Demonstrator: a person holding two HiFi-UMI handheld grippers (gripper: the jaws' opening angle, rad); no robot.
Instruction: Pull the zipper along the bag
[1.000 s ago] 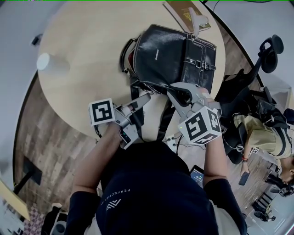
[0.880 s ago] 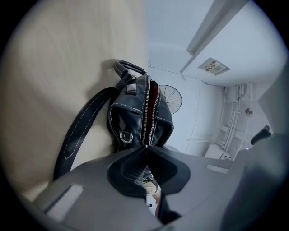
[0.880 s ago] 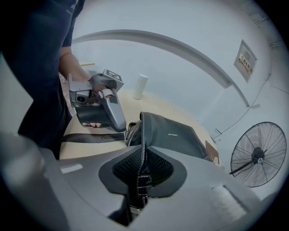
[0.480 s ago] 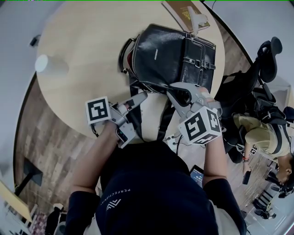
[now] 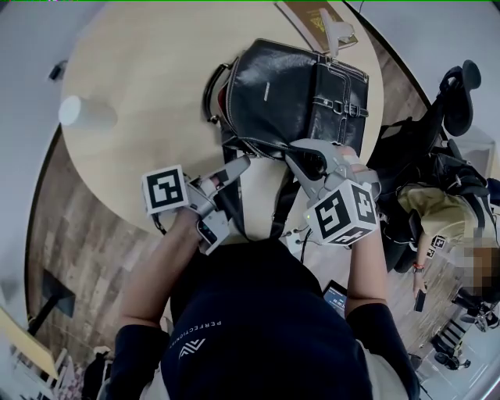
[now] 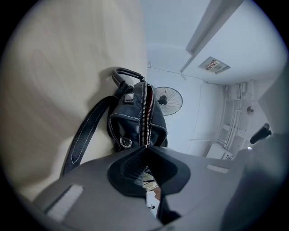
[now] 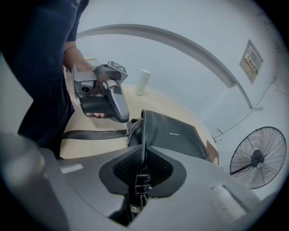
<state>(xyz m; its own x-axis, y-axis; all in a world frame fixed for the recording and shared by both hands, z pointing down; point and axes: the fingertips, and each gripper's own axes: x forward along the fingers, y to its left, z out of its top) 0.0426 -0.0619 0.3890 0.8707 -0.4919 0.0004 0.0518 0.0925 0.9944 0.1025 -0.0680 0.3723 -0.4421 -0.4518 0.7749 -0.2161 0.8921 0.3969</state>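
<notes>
Holds the left gripper [image 5: 239, 163] level, just off the near edge of the round wooden table [image 5: 141, 62], with a bare forearm behind it and the nose aimed at the near end of the black leather handbag [image 5: 289, 94]. Presses its jaws together, tips right against the near end of the zipper [image 6: 145, 113]; cannot tell whether a pull tab sits pinched there.

Tilts the right gripper [image 5: 301, 156] steeply downward from the right side, wrist above it, jaws pinching a stitched leather edge of the handbag beside a metal buckle.

Finds the handbag resting on the table near the person's side, shoulder strap [image 6: 83, 135] trailing back over the table edge. Reads the zipper as closed along the stretch in view, so nothing of the inside shows. Spots a white cup [image 5: 82, 112] well apart at the table's left, contents hidden, and a book [image 5: 308, 19] at the far edge.
</notes>
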